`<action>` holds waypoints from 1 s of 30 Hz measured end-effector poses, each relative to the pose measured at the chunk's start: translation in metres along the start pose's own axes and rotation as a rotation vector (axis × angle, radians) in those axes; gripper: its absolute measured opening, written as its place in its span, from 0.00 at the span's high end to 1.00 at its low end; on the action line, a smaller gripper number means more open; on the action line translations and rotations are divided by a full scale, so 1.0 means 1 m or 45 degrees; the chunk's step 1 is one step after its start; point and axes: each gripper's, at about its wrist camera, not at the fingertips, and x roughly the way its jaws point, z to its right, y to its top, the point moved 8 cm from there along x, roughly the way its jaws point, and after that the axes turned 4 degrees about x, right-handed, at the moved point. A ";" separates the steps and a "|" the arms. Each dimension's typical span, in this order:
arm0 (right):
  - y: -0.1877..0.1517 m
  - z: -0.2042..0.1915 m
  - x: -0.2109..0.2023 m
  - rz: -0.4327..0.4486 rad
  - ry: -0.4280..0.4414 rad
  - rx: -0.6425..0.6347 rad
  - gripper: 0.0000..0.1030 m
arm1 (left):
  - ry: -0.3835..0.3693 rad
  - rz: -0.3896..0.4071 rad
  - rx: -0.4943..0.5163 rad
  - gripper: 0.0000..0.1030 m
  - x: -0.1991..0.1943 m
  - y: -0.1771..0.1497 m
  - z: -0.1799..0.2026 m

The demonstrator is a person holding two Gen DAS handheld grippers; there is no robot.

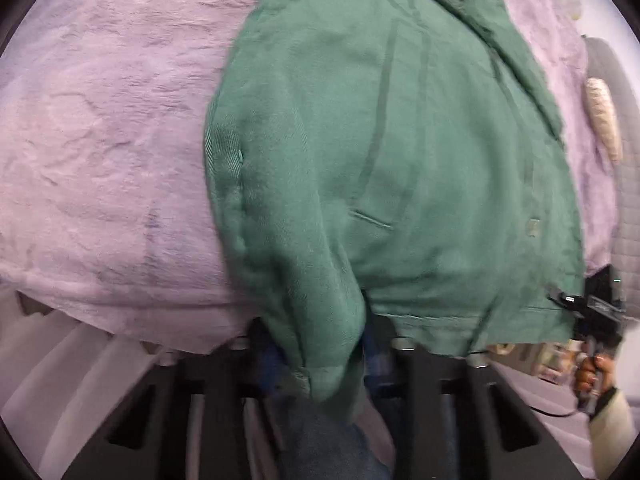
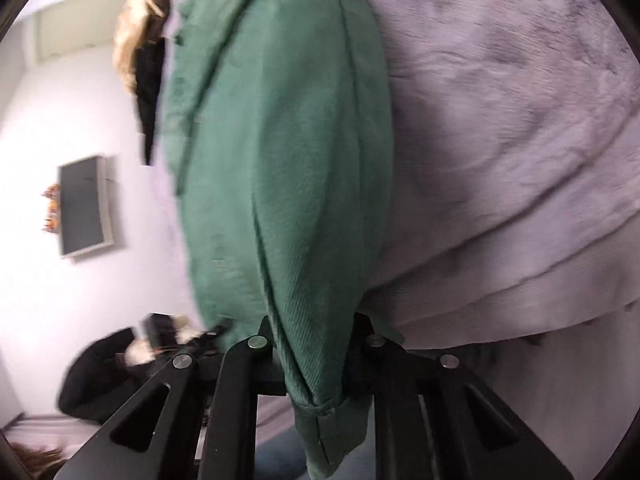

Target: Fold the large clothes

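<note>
Left gripper (image 1: pixel 320 344) clamped on a bunched fold of green jacket (image 1: pixel 400 160), fingers mostly buried under hanging cloth at 6 o'clock. Right gripper (image 2: pixel 316 344) likewise closed on a cuff-like edge of the same green jacket (image 2: pixel 280 160), fabric drooping between the black fingers (image 2: pixel 236 380). Also seen in the left wrist view: right gripper (image 1: pixel 576 300) at 3 o'clock, pinching the garment's hem corner, held by a hand (image 1: pixel 594 372). Jacket spread over a lilac plush blanket (image 1: pixel 100 140), collar toward 12 o'clock, one button and a slit pocket visible. No containers seen. Small white label on the right gripper's body, writing too small to read. At 3 o'clock in the left view, dark quilted garment (image 1: pixel 616 92) with pale fur trim, cut off by the lens edge. In the right wrist view, same fur trim (image 2: pixel 136 32) at 11 o'clock, framed dark panel (image 2: pixel 84 208) on the wall at 9 o'clock, dark heap (image 2: pixel 96 376) at 8 o'clock, blurred, identity not determinable. Both views motion-blurred.
</note>
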 end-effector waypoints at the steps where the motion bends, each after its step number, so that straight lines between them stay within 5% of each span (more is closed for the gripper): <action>1: 0.000 -0.011 -0.002 0.008 0.075 0.010 0.84 | -0.037 0.012 0.003 0.77 -0.006 0.002 0.005; 7: 0.022 -0.078 -0.014 0.047 0.408 0.011 0.84 | -0.354 0.143 -0.007 0.78 -0.060 0.021 0.038; 16: 0.124 -0.178 -0.025 0.089 0.628 -0.054 0.85 | -0.525 0.414 -0.107 0.78 -0.134 0.112 0.074; 24: 0.270 -0.180 -0.007 0.158 0.490 0.070 0.85 | -0.250 0.593 -0.137 0.78 -0.144 0.264 0.091; 30: 0.328 -0.151 0.033 0.151 0.334 0.179 0.81 | -0.039 0.559 -0.213 0.77 -0.101 0.339 0.079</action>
